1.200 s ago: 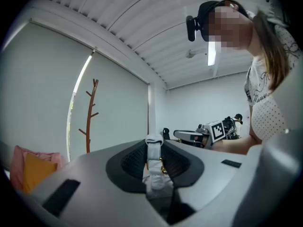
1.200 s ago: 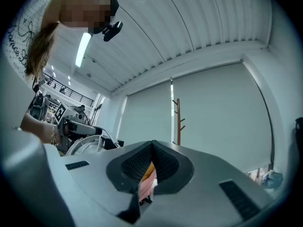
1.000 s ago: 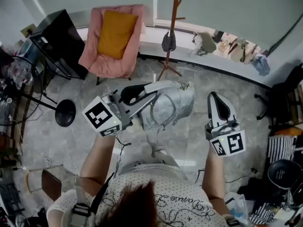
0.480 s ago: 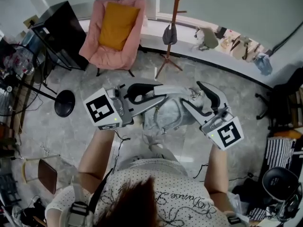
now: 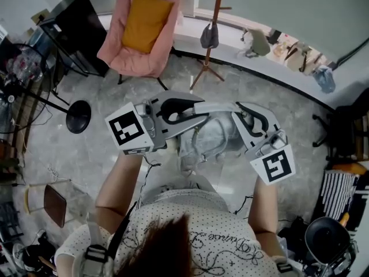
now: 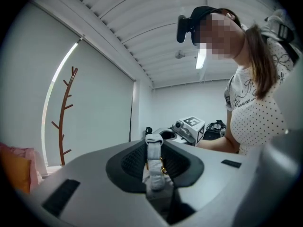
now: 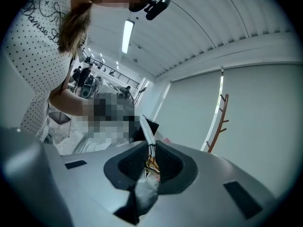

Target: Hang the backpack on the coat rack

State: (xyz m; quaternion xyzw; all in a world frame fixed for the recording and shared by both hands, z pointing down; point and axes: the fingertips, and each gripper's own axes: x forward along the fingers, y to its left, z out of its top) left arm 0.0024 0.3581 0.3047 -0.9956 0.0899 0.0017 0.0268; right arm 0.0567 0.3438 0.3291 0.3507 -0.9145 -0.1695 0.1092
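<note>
I hold a silver backpack [image 5: 214,136] up between both grippers, above the floor. My left gripper [image 5: 195,111] is shut on a pale strap [image 6: 153,161] with a gold buckle, pinched between its dark pads. My right gripper [image 5: 242,118] is at the bag's right side; its jaws are closing, and a second strap [image 7: 148,141] with gold hardware lies pressed between the pads. The brown coat rack [image 5: 214,22] stands ahead by the window ledge with a dark bag [image 5: 209,36] hanging on it. It also shows as the branched rack [image 6: 61,122] at left and the rack [image 7: 217,126] at right.
A pink chair [image 5: 138,30] with an orange cushion stands left of the rack. A black cabinet [image 5: 72,30] and a round-based stand [image 5: 79,116] are further left. Small bags line the window ledge [image 5: 277,48]. Clutter [image 5: 340,183] fills the right edge.
My right gripper has swung in from the right, where it stood apart, and closed on the backpack's strap. The left gripper with the bag has drifted forward toward the rack.
</note>
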